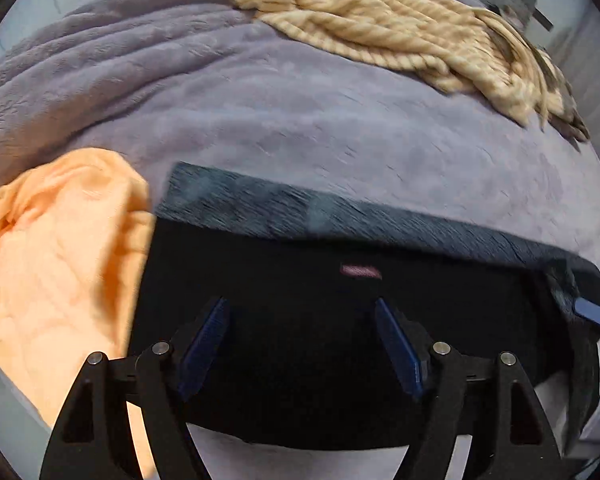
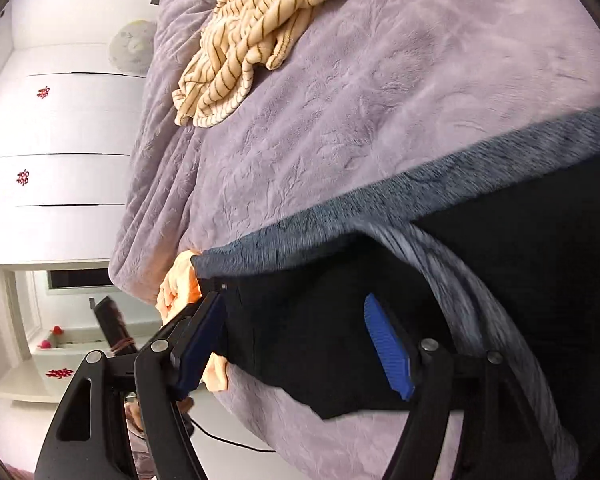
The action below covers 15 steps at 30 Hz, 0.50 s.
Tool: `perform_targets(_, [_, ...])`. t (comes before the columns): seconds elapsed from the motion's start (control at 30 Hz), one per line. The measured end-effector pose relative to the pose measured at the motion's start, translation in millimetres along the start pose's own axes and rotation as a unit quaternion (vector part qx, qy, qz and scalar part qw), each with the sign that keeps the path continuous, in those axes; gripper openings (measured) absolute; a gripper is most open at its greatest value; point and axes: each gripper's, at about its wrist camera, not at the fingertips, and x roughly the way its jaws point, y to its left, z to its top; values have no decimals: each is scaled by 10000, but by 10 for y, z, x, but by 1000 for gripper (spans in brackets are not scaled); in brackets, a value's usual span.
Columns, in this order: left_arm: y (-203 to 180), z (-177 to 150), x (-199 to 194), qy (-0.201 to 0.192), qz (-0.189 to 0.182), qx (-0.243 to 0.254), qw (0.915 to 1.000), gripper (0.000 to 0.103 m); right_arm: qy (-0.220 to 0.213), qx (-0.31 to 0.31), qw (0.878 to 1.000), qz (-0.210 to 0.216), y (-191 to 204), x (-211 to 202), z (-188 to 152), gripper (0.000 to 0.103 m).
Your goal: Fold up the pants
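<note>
Lying flat on purple blanket (image 1: 300, 120), black pants (image 1: 320, 320) with fleecy grey lining; both claws released.

Both grippers spread wide

Left gripper (image 1: 302, 344) fingers parted toward 12 o'clock; right gripper (image 2: 300, 340) likewise, blue pads (image 2: 386, 348) apart.

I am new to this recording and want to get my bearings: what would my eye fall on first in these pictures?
First, the black pants with a grey fleece lining, spread on the purple blanket right in front of both open tongs, left and right. Next, the bright orange cloth beside the pants. Farther back on the blanket lies a crumpled striped garment.
</note>
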Motion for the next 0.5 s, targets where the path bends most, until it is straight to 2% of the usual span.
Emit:
perform_targets(0.1, [-532,-277,-55,135,-453,594,9971,76,-306,140,9983,-467,-236,-503,-394,76])
perform_targets(0.2, [-1003,-476,-134,272,-899,1165,9887,76,-738,465,9913,-985,-611,-1051,-804,76])
perform_targets(0.27, [-1282,-559,-163,356,-1096,1520,9816,76,-1106,935,9810,-1288,-943,-1450,-1151,76])
perform_targets(0.33, [-1538,-632,-178,398,-1202,1853,9745,76,-1420,1524,9681,-1394,-1298,-1777,-1504,76])
perform_targets(0.4, [-1792,-694,-161,501,-1294,2098,9678,76,-1630,2058,9585,-1115,-1598,-1974,-1785,76])
perform_targets(0.5, [-2169,-775,-110,641,-1403,2342,9599,76,-1797,2894,9402,-6,-2097,-2070,-2159,76])
